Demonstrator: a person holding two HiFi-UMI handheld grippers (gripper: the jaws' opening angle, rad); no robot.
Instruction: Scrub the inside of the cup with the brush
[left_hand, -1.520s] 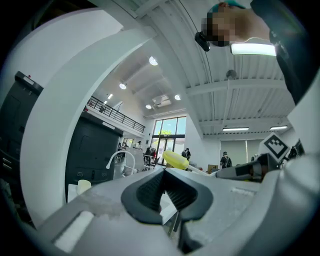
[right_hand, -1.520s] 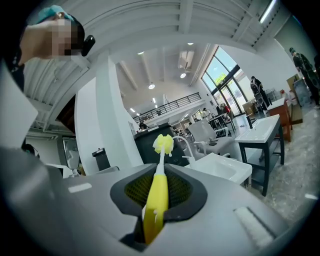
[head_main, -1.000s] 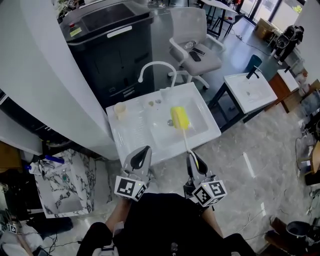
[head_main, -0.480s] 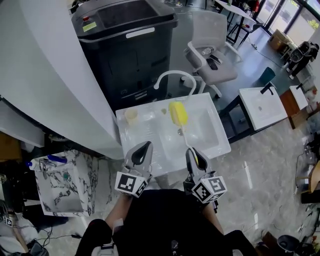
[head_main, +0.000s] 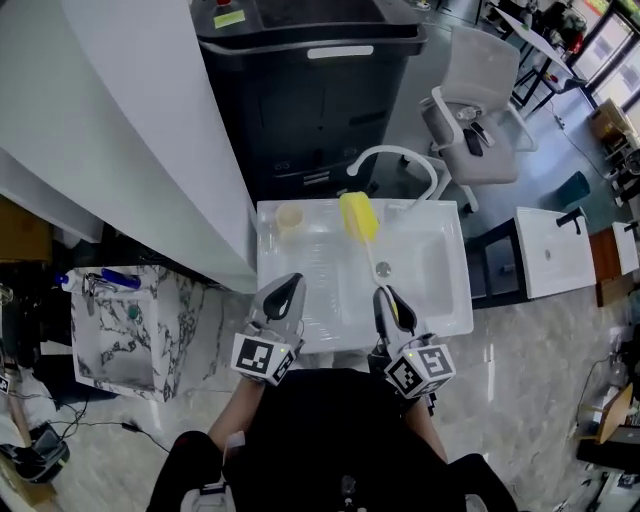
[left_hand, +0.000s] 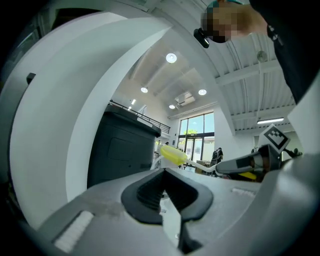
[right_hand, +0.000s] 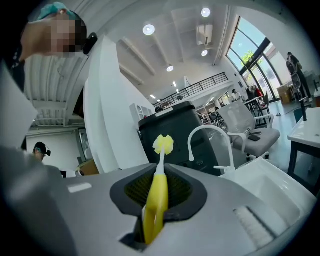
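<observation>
A small cream cup (head_main: 289, 217) stands upright on the back left of the white sink (head_main: 300, 290). My right gripper (head_main: 383, 296) is shut on the brush's yellow handle (right_hand: 156, 200). The white stem runs up to the yellow brush head (head_main: 358, 216), which hangs near the sink's back edge, just right of the cup and apart from it. In the right gripper view the head (right_hand: 163, 144) points straight out from the jaws. My left gripper (head_main: 288, 284) is shut on nothing over the sink's front left. The left gripper view also shows the brush head (left_hand: 173, 154).
A white curved faucet (head_main: 395, 160) rises behind the basin, whose drain (head_main: 383, 269) shows in the middle. A black machine (head_main: 310, 70) stands behind, an office chair (head_main: 485, 100) at back right, a second sink (head_main: 550, 250) to the right, and a marbled basin (head_main: 120, 330) to the left.
The brush head has moved from over the basin's middle to the sink's back edge, nearer the cup. Both grippers stay at the front edge. The head view has swung.
</observation>
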